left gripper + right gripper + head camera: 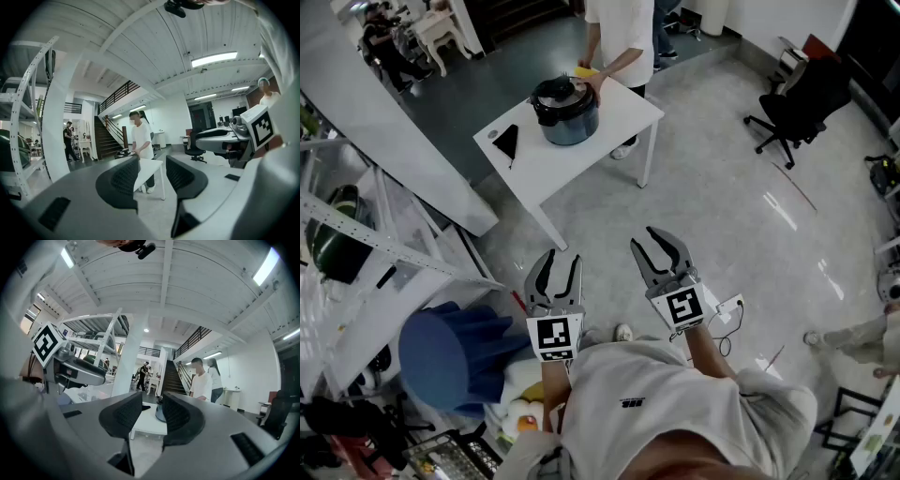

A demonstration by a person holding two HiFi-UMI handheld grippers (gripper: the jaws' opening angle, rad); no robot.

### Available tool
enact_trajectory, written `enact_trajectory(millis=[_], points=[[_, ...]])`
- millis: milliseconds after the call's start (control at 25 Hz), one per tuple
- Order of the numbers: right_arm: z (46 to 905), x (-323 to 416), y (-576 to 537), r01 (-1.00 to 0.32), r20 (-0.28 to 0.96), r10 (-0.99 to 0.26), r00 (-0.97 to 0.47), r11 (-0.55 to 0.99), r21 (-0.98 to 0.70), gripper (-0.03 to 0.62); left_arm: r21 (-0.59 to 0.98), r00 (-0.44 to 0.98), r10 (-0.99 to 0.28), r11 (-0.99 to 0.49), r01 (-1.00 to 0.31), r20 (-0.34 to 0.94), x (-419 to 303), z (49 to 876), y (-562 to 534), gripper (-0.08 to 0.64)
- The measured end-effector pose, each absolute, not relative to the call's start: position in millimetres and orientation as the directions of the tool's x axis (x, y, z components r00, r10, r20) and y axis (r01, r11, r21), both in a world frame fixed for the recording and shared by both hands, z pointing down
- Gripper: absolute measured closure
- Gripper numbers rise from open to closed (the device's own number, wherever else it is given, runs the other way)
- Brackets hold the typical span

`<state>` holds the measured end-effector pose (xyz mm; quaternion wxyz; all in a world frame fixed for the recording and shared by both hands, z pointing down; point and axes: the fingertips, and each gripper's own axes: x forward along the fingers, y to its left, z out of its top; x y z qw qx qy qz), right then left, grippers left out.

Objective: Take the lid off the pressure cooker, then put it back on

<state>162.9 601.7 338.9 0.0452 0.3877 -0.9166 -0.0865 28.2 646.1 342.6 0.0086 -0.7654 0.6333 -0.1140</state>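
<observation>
Grippers: the black two-jaw left gripper (564, 257) is drawn in to its narrowest, with nothing between the pads. The matching right gripper (666, 240) also looks pressed in to a slim slot, and it is empty.
Pressure cooker: the dark, round metal pressure cooker (565, 114) stands on the white rectangular surface (623, 117), well apart from both grippers across the grey floor.
Lid: the black round lid (560, 92) sits on the cooker, not yet off.
Bystander: a person in a white shirt (619, 37) stands at the far edge, one hand just beside the cooker.
Handling: the lid is probably heavy, stiff and slick at the rim, and likely locked by a twist. Grip its raised top handle. The handle's shape is too small to make out.
</observation>
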Motion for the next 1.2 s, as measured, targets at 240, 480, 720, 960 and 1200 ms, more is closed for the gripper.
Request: enact_trajectory(millis=[240, 480, 720, 960, 1200], points=[[334, 167, 587, -0.708, -0.024, -0.714, -0.699, 0.687, 0.164, 0.474, -0.174, 0.168, -0.972, -0.196, -0.965, 0.166, 36, 341, 630, 0.359], [344, 154, 569, -0.686, -0.015, -0.693, -0.721, 0.709, 0.162, 0.474, -0.180, 0.135, -0.975, -0.167, -0.969, 0.176, 25, 347, 615, 0.359], [354, 128, 538, -0.671, 0.002, -0.681, -0.732, 0.721, 0.170, 0.474, -0.171, 0.134, -0.975, -0.165, -0.971, 0.179, 3, 356, 582, 0.360], [362, 95, 493, -0.671, 0.038, -0.686, -0.727, 0.721, 0.176, 0.474, -0.155, 0.155, -0.971, -0.184, -0.971, 0.183, -29, 364, 535, 0.360], [365, 53, 442, -0.679, 0.059, -0.698, -0.714, 0.710, 0.187, 0.474, -0.139, 0.184, -0.963, -0.213, -0.967, 0.196, -73, 370, 480, 0.360]])
